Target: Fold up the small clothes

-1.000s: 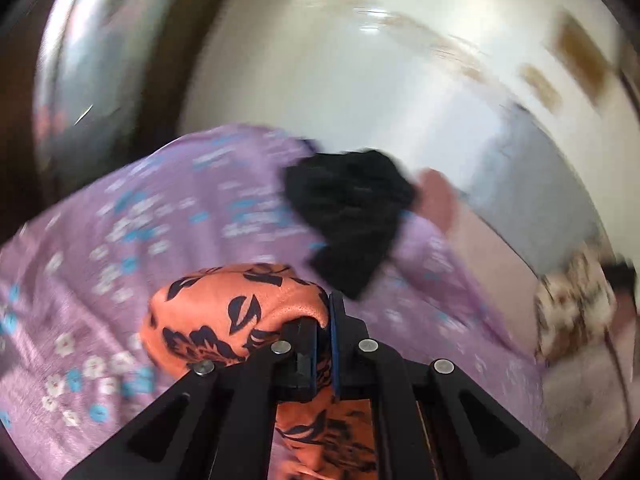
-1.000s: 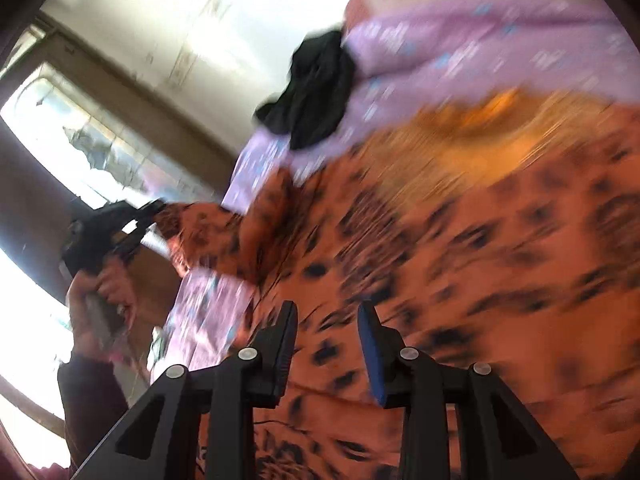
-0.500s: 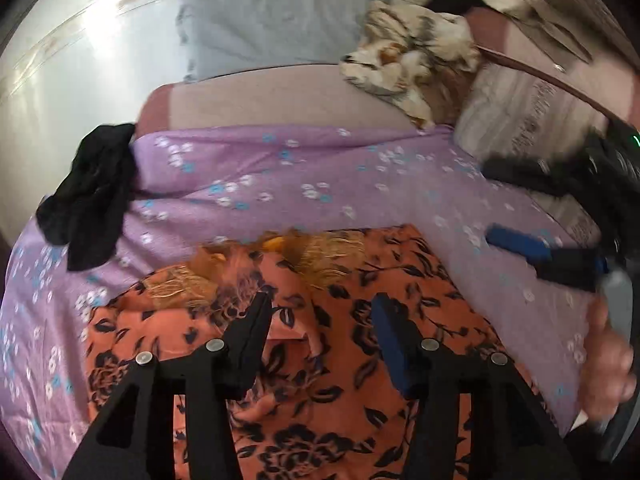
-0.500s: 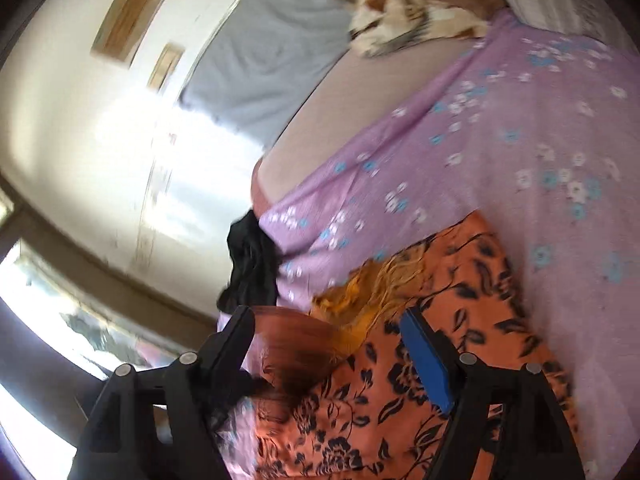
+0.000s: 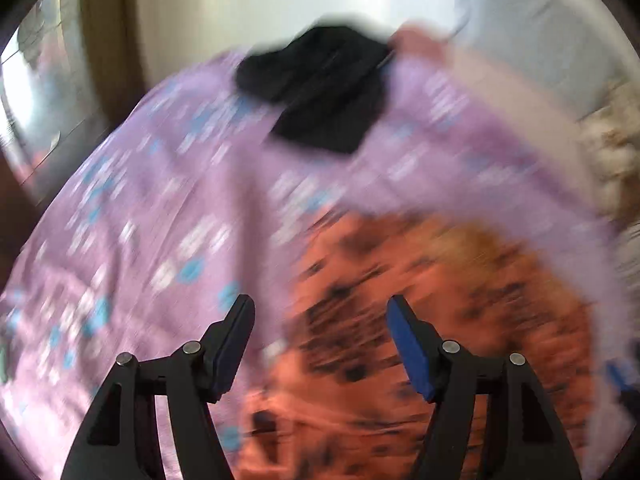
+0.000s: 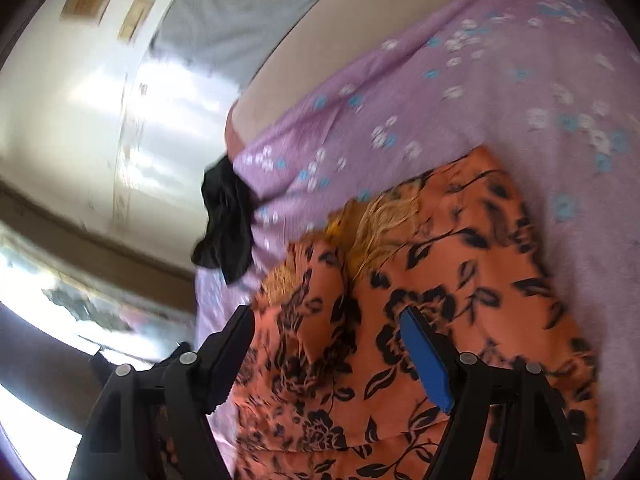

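An orange garment with a black flower print (image 6: pixel 432 320) lies spread on a purple flowered bedsheet (image 6: pixel 460 92), with a yellow-gold embroidered patch (image 6: pixel 372 220) at its far end. In the blurred left wrist view the garment (image 5: pixel 440 312) sits right of centre. My left gripper (image 5: pixel 320 340) is open and empty, above the garment's left edge. My right gripper (image 6: pixel 326 344) is open and empty, above the garment's near part. A black garment (image 5: pixel 320 88) lies crumpled at the far edge of the bed; it also shows in the right wrist view (image 6: pixel 226 220).
A grey pillow (image 6: pixel 236 28) and a brown-and-white patterned cloth (image 5: pixel 612 152) lie at the head of the bed. A pale wall (image 6: pixel 80 120) and a bright window (image 6: pixel 60 300) stand beyond the bed's far side.
A second ago my left gripper was shut on the orange garment; it has opened and let go. The left view has swung left. My right gripper has opened wider above the garment.
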Tool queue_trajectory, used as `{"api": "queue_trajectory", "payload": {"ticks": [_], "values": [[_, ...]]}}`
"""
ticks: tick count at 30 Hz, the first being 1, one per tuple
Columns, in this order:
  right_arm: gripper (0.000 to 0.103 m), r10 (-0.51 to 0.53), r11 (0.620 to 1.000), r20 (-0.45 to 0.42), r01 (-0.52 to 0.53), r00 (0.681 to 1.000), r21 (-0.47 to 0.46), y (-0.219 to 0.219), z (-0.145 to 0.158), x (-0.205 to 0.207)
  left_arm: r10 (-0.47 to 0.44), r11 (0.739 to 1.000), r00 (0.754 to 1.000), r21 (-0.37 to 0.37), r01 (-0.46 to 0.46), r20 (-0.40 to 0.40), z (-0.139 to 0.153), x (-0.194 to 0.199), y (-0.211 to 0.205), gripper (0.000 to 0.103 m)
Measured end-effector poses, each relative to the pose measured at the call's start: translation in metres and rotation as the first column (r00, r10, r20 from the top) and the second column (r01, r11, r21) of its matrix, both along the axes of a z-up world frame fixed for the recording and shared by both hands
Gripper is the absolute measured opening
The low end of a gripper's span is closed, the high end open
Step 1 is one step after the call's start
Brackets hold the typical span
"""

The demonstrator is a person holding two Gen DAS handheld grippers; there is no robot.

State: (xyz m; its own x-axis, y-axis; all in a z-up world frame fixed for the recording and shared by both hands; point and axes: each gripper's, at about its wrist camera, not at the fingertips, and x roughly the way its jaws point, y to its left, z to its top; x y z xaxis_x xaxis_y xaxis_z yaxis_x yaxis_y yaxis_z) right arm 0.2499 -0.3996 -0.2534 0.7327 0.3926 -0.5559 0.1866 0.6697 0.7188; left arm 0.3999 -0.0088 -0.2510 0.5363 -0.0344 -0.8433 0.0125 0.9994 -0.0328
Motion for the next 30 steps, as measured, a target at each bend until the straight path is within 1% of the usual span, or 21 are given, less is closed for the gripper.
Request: {"api": "queue_trajectory", "payload": {"ticks": [1,2,3,4,7,9,11,13,15,17,18,19,20,21,22,23,24,25,27,28,30], "values": [[0.078,0.032,0.997,0.004,-0.031,0.999,-0.067,0.014,0.004,0.004,0.006,0.999,0.998,0.046,-0.003,-0.065,-0.017,0.003,-0.001,0.068],[0.078,0.075,0.985,0.006,-0.073,0.997,-0.158,0.034,0.009,0.010,0.006,0.998,0.993,0.069,0.002,-0.117,-0.030,0.005,-0.003,0.068],[0.078,0.099,0.972,0.005,-0.096,0.995,-0.214,0.046,0.010,0.014,0.001,0.997,0.989,0.072,0.010,-0.151,-0.038,0.005,-0.006,0.068],[0.078,0.127,0.950,0.000,-0.121,0.992,-0.288,0.062,0.012,0.018,-0.005,0.998,0.985,0.063,0.016,-0.174,-0.044,0.006,-0.008,0.068],[0.078,0.169,0.859,-0.037,-0.166,0.985,-0.484,0.094,0.011,0.029,0.000,0.999,0.985,0.051,0.009,-0.171,-0.042,0.002,-0.009,0.069],[0.078,0.197,0.774,-0.080,-0.206,0.977,-0.599,0.112,0.004,0.039,-0.004,1.000,0.982,0.016,0.007,-0.188,-0.044,0.002,-0.006,0.069],[0.078,0.207,0.704,-0.129,-0.239,0.970,-0.668,0.123,-0.002,0.047,0.004,1.000,0.981,-0.011,-0.006,-0.193,-0.044,0.005,-0.001,0.070],[0.078,0.224,0.628,-0.173,-0.278,0.959,-0.727,0.136,-0.011,0.060,0.002,1.000,0.981,-0.010,-0.003,-0.194,-0.046,0.006,0.002,0.070],[0.078,0.241,0.523,-0.217,-0.315,0.946,-0.792,0.152,-0.018,0.075,0.002,1.000,0.981,-0.006,-0.003,-0.192,-0.044,0.002,0.003,0.070],[0.077,0.224,0.405,-0.273,-0.344,0.936,-0.847,0.165,-0.030,0.090,0.001,1.000,0.981,-0.003,-0.001,-0.193,-0.045,0.002,-0.002,0.070],[0.077,0.214,0.379,-0.292,-0.354,0.932,-0.855,0.168,-0.035,0.097,0.001,1.000,0.980,-0.008,-0.002,-0.197,-0.045,0.000,-0.002,0.070],[0.076,0.202,0.363,-0.300,-0.356,0.932,-0.861,0.170,-0.039,0.104,0.001,1.000,0.980,-0.012,-0.004,-0.200,-0.045,0.000,-0.002,0.070],[0.074,0.194,0.363,-0.298,-0.351,0.935,-0.863,0.169,-0.041,0.109,0.000,1.000,0.980,-0.015,-0.003,-0.201,-0.044,-0.001,-0.001,0.070],[0.069,0.177,0.378,-0.283,-0.331,0.943,-0.865,0.166,-0.040,0.112,-0.003,1.000,0.979,-0.015,0.000,-0.202,-0.044,-0.002,-0.002,0.070],[0.041,0.163,0.407,-0.271,-0.315,0.949,-0.857,0.161,-0.037,0.114,-0.005,1.000,0.979,-0.013,0.002,-0.202,-0.046,0.004,0.001,0.070],[0.024,0.140,0.472,-0.254,-0.290,0.957,-0.832,0.148,-0.030,0.114,-0.008,1.000,0.979,-0.013,0.005,-0.202,-0.047,0.006,0.002,0.070],[0.024,0.120,0.529,-0.229,-0.257,0.966,-0.809,0.138,-0.025,0.113,-0.011,1.000,0.979,-0.015,0.008,-0.202,-0.047,0.006,0.002,0.070],[0.019,0.086,0.586,-0.191,-0.205,0.978,-0.784,0.122,-0.018,0.108,-0.012,1.000,0.979,-0.018,0.008,-0.203,-0.047,0.008,0.003,0.070],[0.015,0.021,0.653,-0.158,-0.133,0.987,-0.746,0.094,-0.009,0.094,-0.012,1.000,0.979,-0.022,0.008,-0.203,-0.047,0.010,0.005,0.070],[0.010,-0.023,0.697,-0.141,-0.085,0.990,-0.712,0.072,-0.006,0.083,-0.012,1.000,0.979,-0.024,0.007,-0.203,-0.048,0.010,0.006,0.070],[0.010,-0.104,0.794,-0.137,-0.001,0.985,-0.608,0.028,-0.005,0.055,-0.010,1.000,0.980,-0.023,0.005,-0.201,-0.047,0.009,0.007,0.070]]}}
